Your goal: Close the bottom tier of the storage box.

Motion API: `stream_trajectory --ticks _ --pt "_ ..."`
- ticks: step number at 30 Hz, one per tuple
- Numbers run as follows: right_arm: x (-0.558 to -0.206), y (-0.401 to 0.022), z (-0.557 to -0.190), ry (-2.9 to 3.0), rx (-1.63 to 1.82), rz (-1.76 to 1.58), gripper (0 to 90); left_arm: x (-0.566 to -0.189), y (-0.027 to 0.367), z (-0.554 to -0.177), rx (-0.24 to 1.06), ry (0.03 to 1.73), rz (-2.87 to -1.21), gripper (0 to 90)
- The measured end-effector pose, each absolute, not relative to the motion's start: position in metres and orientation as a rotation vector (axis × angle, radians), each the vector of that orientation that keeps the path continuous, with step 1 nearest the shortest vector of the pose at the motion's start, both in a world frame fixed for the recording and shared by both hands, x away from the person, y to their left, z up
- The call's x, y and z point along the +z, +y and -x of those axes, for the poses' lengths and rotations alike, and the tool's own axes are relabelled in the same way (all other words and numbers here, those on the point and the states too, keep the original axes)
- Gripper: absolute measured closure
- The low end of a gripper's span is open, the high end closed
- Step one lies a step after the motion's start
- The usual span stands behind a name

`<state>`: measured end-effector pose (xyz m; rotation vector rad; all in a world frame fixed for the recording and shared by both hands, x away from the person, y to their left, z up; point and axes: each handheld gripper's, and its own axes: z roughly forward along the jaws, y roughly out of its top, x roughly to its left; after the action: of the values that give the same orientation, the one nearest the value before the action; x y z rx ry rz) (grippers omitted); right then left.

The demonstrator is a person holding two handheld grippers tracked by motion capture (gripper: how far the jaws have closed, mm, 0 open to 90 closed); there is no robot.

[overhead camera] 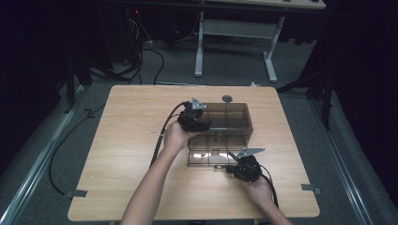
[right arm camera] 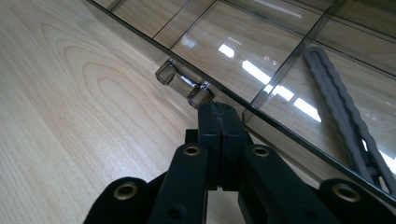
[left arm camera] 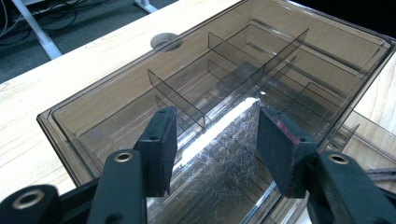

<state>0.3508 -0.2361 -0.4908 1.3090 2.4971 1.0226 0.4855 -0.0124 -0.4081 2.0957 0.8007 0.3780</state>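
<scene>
In the high view, a clear brown plastic box [overhead camera: 225,133] with inner dividers stands near the middle of the wooden table [overhead camera: 122,140]. The left gripper [overhead camera: 193,118] rests at the box's left far corner, and the right gripper [overhead camera: 245,168] is at the near edge of the box.

In the left gripper view, the jaws are spread apart above the box [left arm camera: 116,98], and the pads [left arm camera: 161,144] do not press anything. Thin dividers [left arm camera: 233,74] cross inside.

In the right gripper view, the jaws are pressed together, with their tips against the thin edge of the box [right arm camera: 280,128], just beside a small clear latch [right arm camera: 184,86]. A grey wavy strip [right arm camera: 345,116] lies there.
</scene>
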Motion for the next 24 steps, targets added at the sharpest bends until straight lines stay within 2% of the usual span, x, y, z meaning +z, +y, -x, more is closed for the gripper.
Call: stream_trajectory --ticks 24 --pt "-0.4921 -0.2406 -0.3579 2.469 1.051 -1.368 90.0 -0.4081 -0.0124 -0.4855 0.378 0.802 -2.096 48.6"
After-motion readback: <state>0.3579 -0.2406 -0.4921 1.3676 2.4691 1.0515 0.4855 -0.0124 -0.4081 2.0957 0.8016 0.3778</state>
